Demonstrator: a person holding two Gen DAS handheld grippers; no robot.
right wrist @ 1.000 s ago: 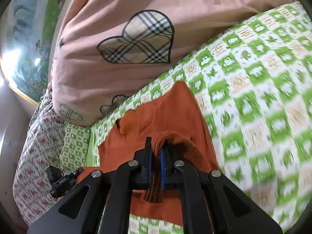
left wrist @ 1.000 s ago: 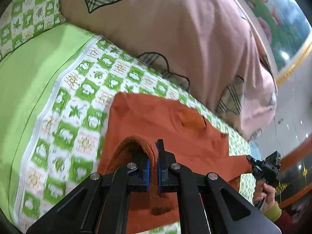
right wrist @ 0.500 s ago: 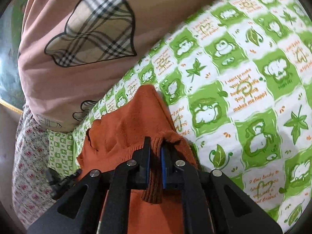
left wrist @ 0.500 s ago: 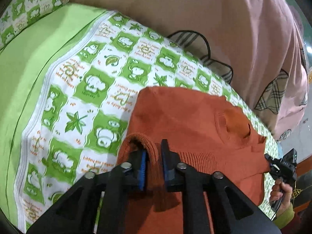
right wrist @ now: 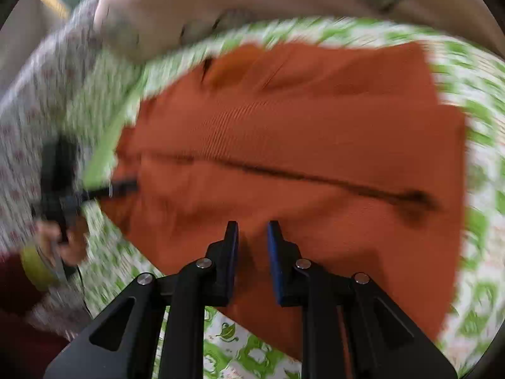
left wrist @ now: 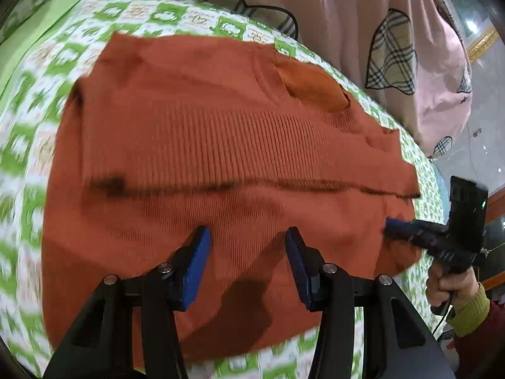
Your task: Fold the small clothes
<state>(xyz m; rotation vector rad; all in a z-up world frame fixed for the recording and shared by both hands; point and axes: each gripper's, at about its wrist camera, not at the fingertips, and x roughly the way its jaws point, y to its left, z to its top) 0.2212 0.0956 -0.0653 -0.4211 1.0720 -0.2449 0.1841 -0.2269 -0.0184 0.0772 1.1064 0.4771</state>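
An orange knit sweater (left wrist: 195, 145) lies flat on the green-and-white patterned bedsheet (left wrist: 38, 120), folded over itself with a hem edge running across its middle. My left gripper (left wrist: 247, 237) is open and empty just above its near half. The right gripper shows in the left wrist view (left wrist: 410, 230) at the sweater's right edge. In the right wrist view the sweater (right wrist: 300, 132) fills the middle, blurred by motion. My right gripper (right wrist: 252, 230) is open and empty over it. The left gripper shows in the right wrist view (right wrist: 120, 186) at the sweater's left edge.
A pink quilt with plaid heart patches (left wrist: 378, 47) is heaped along the far side of the bed. A floral cloth (right wrist: 25, 120) lies to the left in the right wrist view. The person's hand and yellow cuff (left wrist: 457, 290) hold the right gripper.
Both grippers have let go of the sweater's folded edge and opened. The fold now lies flat on the sweater. Both cameras have swung down over it.
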